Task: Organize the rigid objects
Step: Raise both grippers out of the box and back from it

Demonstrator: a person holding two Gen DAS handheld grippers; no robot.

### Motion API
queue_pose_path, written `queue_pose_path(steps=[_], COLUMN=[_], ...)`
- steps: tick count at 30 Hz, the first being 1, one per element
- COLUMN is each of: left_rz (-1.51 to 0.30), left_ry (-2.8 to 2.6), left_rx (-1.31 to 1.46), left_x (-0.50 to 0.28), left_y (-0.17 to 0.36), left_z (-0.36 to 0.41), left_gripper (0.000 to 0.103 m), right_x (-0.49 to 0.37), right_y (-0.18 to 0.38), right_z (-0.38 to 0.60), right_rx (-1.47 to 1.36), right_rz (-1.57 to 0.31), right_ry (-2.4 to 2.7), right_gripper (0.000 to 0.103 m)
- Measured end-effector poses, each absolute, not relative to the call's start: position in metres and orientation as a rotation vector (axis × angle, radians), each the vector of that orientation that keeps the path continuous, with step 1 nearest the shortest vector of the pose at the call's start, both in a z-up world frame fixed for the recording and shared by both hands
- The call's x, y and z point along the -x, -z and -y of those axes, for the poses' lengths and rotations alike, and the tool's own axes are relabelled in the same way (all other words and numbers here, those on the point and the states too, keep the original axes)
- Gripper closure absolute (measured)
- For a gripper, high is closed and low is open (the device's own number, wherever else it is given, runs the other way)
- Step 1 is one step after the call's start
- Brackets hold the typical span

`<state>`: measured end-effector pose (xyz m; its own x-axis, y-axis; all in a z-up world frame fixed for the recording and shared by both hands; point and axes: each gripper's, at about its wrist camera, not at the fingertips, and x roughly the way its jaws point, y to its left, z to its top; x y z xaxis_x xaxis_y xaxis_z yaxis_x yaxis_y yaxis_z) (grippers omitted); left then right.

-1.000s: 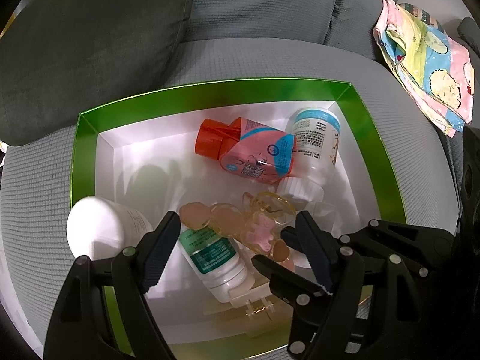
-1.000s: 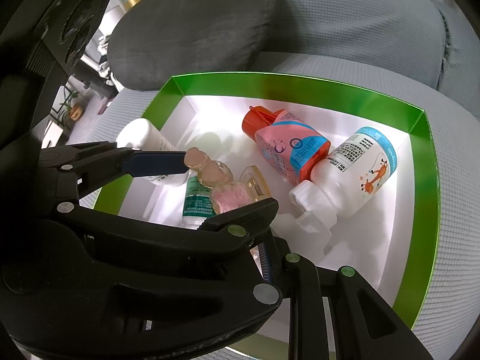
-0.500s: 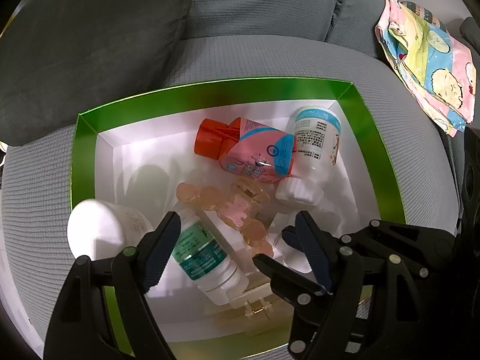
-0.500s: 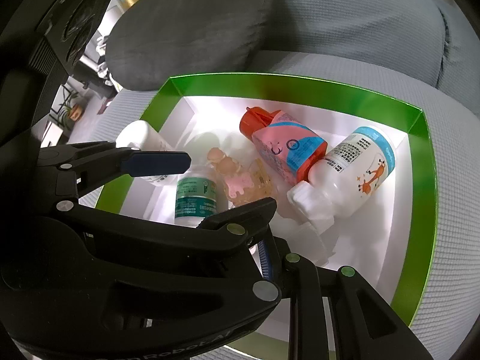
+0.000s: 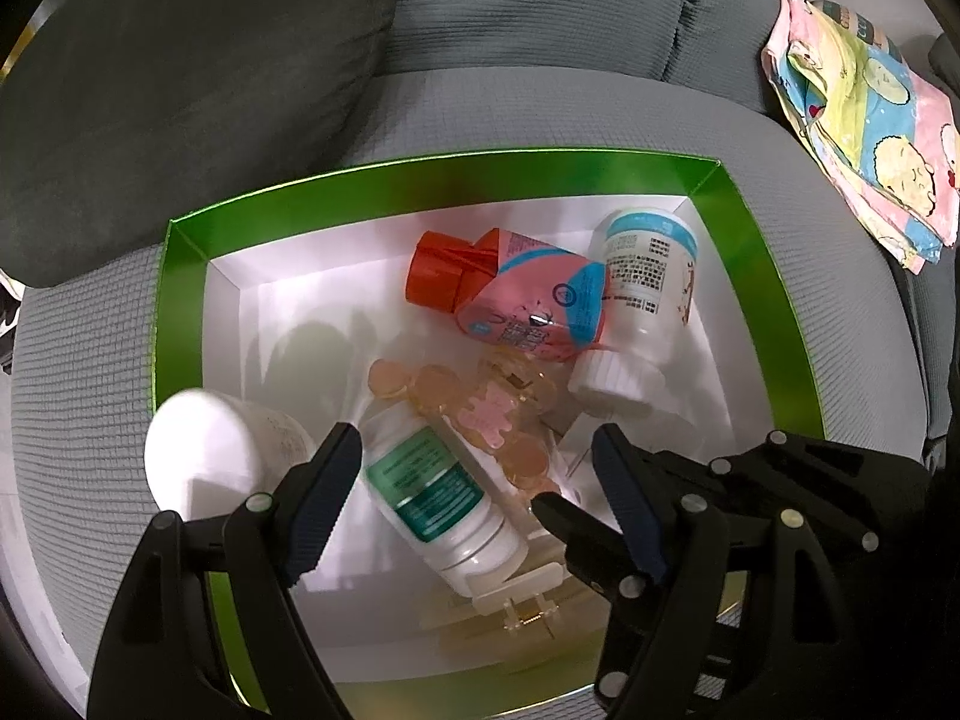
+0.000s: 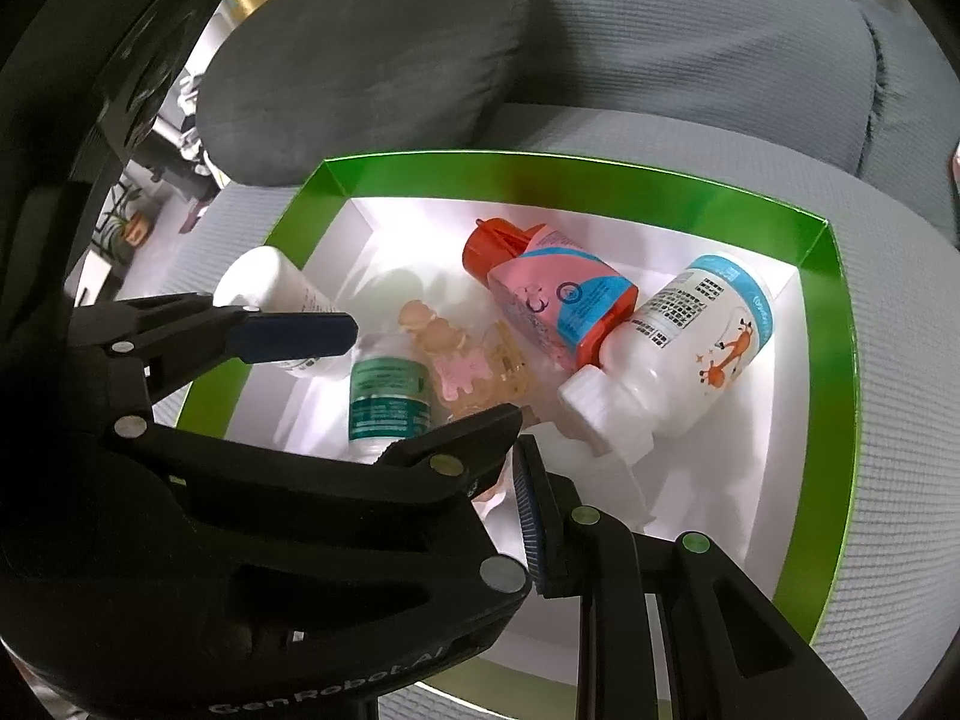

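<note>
In green box (image 5: 762, 276): bear bottle (image 5: 480, 414) atop green-label bottle (image 5: 432, 492).

Fisheye curvature and dark vignetted corners are seen; the box floor (image 5: 312, 330) is overexposed, soft shadows cast.

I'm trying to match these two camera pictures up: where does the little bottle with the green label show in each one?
Left wrist view: the green-label bottle lies on its side low in the middle, between the two fingers, cap towards the camera.
Right wrist view: the bottle lies left of centre, just above the near black finger.
Shared landmark: the pink and orange bottle near the far wall of the green box.
</note>
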<state>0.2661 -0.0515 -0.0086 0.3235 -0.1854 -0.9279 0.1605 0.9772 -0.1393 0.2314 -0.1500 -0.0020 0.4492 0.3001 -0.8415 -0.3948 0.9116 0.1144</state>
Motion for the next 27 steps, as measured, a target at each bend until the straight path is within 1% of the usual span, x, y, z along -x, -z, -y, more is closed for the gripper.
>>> queue_pose_path(steps=[12, 15, 24, 26, 27], left_rz=[-1.226, -1.230, -1.239, -1.239, -1.239], left_ry=[0.220, 0.222, 0.213, 0.208, 0.206], left_rx=[0.039, 0.046, 0.049, 0.045, 0.042], left_x=[-0.266, -0.266, -0.265, -0.265, -0.265], left_y=[0.000, -0.001, -0.004, -0.004, -0.004], left_z=[0.044, 0.042, 0.039, 0.039, 0.039], left_gripper=[0.024, 0.021, 0.019, 0.018, 0.018], right_x=[-0.230, -0.231, -0.228, -0.226, -0.226], right_y=[-0.003, -0.004, -0.006, -0.007, -0.008], right_z=[0.154, 0.156, 0.161, 0.161, 0.162], right_rx=[0.109, 0.102, 0.111, 0.118, 0.125], right_rz=[-1.010, -1.010, -1.005, -1.000, -0.995], right_ry=[-0.403, -0.400, -0.387, -0.381, -0.374], right_gripper=[0.077, 0.077, 0.077, 0.074, 0.068])
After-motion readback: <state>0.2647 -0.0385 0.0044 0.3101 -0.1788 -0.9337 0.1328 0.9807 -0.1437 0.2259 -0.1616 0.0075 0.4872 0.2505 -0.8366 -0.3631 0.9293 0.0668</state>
